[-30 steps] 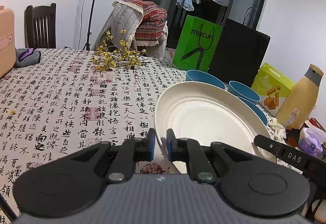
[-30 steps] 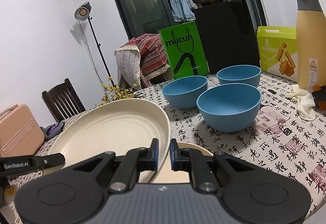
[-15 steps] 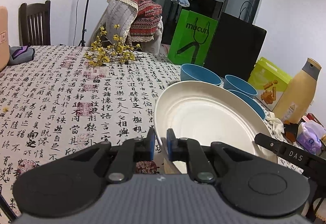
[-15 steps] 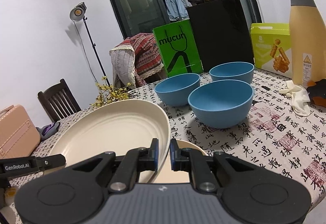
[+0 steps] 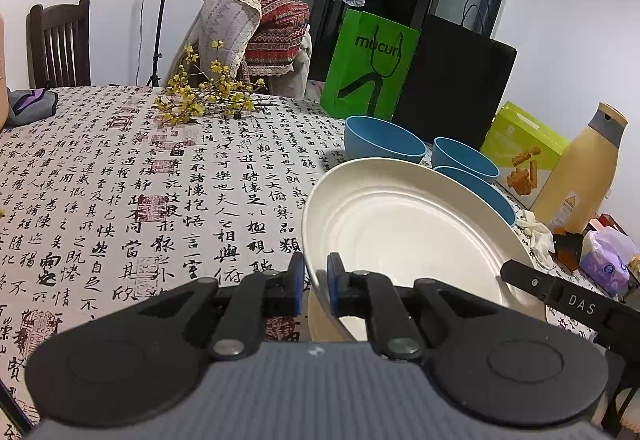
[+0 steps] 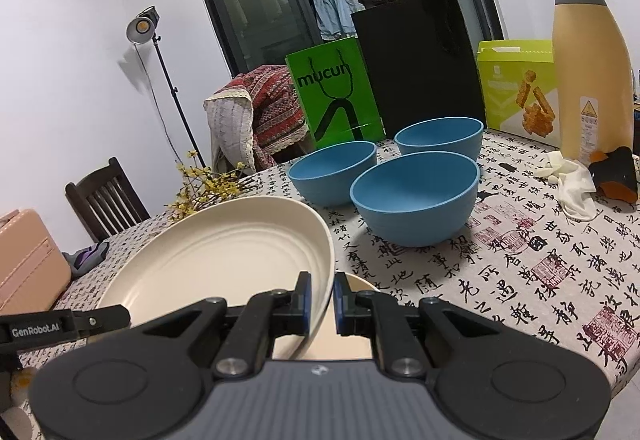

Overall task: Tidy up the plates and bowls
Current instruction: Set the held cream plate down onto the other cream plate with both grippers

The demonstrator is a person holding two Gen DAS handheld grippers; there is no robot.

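Note:
A large cream plate hangs just above the table, gripped from both sides. My left gripper is shut on its left rim, and my right gripper is shut on its right rim. Under the held plate lies a second cream plate, mostly hidden. Three blue bowls stand behind: the nearest, one to its left and one further back. In the left wrist view the bowls peek over the plate's far rim.
The table has a calligraphy-print cloth. At the back stand a green bag, a black bag, a snack box and a tan bottle. A white rag, yellow flowers and a pink case lie around.
Both grippers stay shut on the plate. The scene has slid a little in both views; the plate keeps its place between the fingers.

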